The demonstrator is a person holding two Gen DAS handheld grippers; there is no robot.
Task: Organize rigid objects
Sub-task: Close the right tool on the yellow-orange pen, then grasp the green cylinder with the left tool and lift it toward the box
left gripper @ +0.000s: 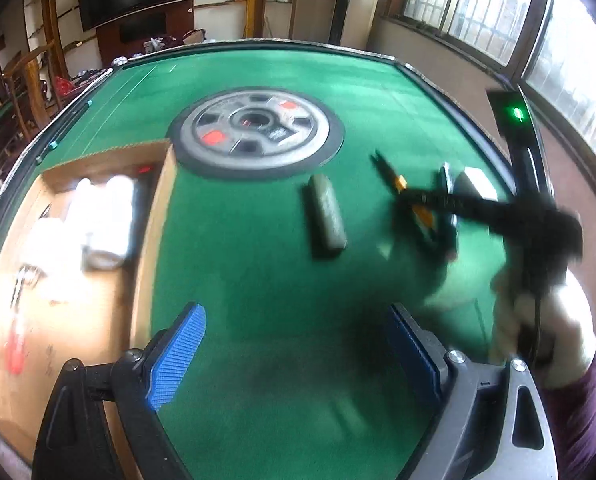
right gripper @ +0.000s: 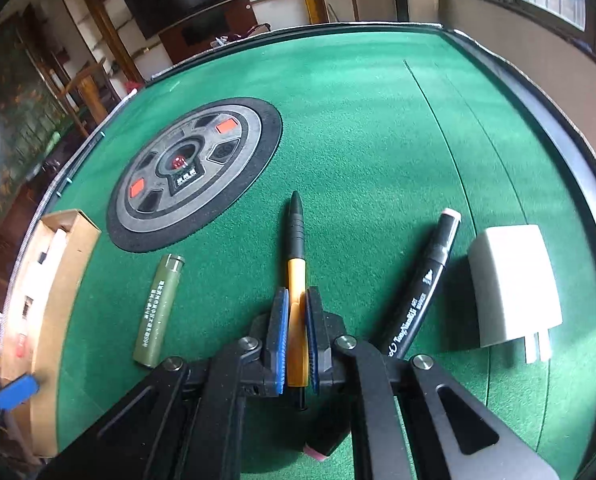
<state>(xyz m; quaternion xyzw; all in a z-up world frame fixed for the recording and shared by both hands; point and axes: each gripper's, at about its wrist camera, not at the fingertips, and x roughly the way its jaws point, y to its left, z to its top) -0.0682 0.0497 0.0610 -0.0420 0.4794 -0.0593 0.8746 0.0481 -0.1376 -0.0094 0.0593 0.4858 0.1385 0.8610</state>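
My right gripper (right gripper: 297,300) is shut on an orange and black pen (right gripper: 297,264), which points away over the green felt. In the left wrist view the right gripper (left gripper: 412,202) shows blurred at the right, holding the pen (left gripper: 398,180). An olive green cylinder (right gripper: 158,312) lies left of the pen; it also shows in the left wrist view (left gripper: 328,216). A black marker (right gripper: 422,292) and a white charger plug (right gripper: 514,288) lie to the right. My left gripper (left gripper: 294,344) is open and empty above the felt, beside a cardboard box (left gripper: 154,216).
The cardboard box (right gripper: 74,256) at the table's left edge holds white items (left gripper: 98,216) and a red-handled tool (left gripper: 16,344). A round dice panel (right gripper: 194,172) sits in the middle of the mahjong table (right gripper: 378,120). A raised black rim runs around the table.
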